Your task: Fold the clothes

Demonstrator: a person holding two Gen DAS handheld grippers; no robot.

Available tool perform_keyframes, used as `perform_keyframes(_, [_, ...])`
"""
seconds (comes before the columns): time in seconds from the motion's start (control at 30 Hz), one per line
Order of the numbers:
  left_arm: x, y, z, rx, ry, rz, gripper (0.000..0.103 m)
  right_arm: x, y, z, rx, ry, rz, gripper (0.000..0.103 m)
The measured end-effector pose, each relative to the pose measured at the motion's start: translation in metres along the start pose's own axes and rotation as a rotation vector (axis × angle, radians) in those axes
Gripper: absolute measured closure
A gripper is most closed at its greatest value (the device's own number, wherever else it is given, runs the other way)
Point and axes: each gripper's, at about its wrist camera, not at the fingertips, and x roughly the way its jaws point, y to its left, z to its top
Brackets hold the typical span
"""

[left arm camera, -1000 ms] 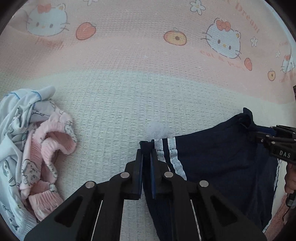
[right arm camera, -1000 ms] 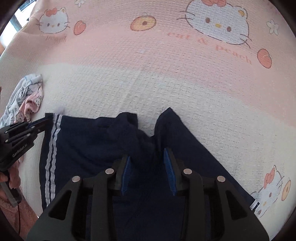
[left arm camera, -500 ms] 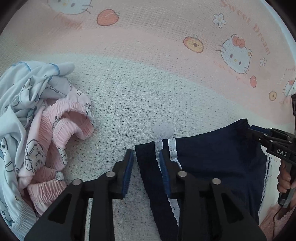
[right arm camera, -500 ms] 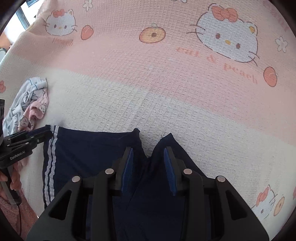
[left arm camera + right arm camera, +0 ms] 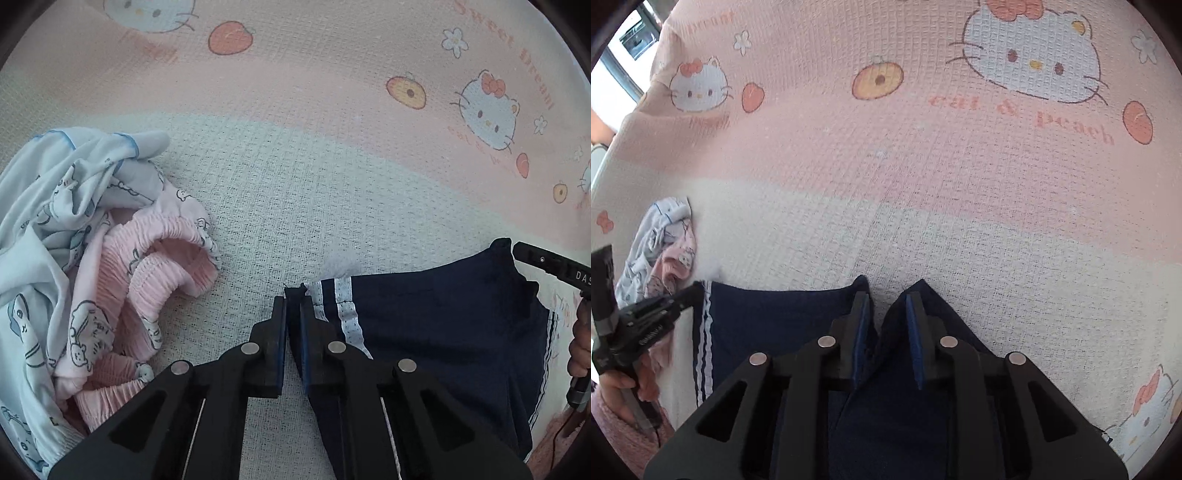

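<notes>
Navy shorts [image 5: 443, 332] with white side stripes lie flat on the bedsheet, and in the right wrist view the shorts [image 5: 775, 317] spread left from the fingers. My left gripper [image 5: 293, 306] is shut on the striped left corner of the shorts; from the right wrist it shows as the left gripper [image 5: 683, 295] at that corner. My right gripper [image 5: 886, 306] straddles the V notch in the far edge, pads still apart with navy cloth low between them. Its tip, the right gripper [image 5: 517, 249], shows at the shorts' right corner.
A crumpled pile of pale blue and pink printed clothes [image 5: 74, 258] lies left of the shorts, seen small as the pile [image 5: 665, 251] from the right wrist. The waffle bedsheet [image 5: 332, 184] with cat and peach prints stretches beyond. A hand [image 5: 624, 384] holds the left gripper's handle.
My left gripper, open half a second ago, has shut on the striped corner. The right gripper's fingers have come closer together over the notch. Both views have crept forward a little.
</notes>
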Motion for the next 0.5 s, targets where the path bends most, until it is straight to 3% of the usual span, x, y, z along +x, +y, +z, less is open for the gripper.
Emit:
perform_keyframes(0.13, [0.004, 0.001, -0.001, 0.002, 0.007, 0.017, 0.095, 0.007, 0.003, 0.001, -0.055, 0.04, -0.044, 0.082])
perform_keyframes(0.23, [0.004, 0.002, -0.004, 0.001, 0.005, 0.014, 0.095, 0.017, 0.015, -0.003, -0.12, 0.085, -0.031, 0.082])
perform_keyframes(0.5, [0.004, 0.007, -0.011, -0.009, 0.004, 0.003, 0.094, 0.019, 0.041, -0.007, -0.202, 0.081, -0.02, 0.081])
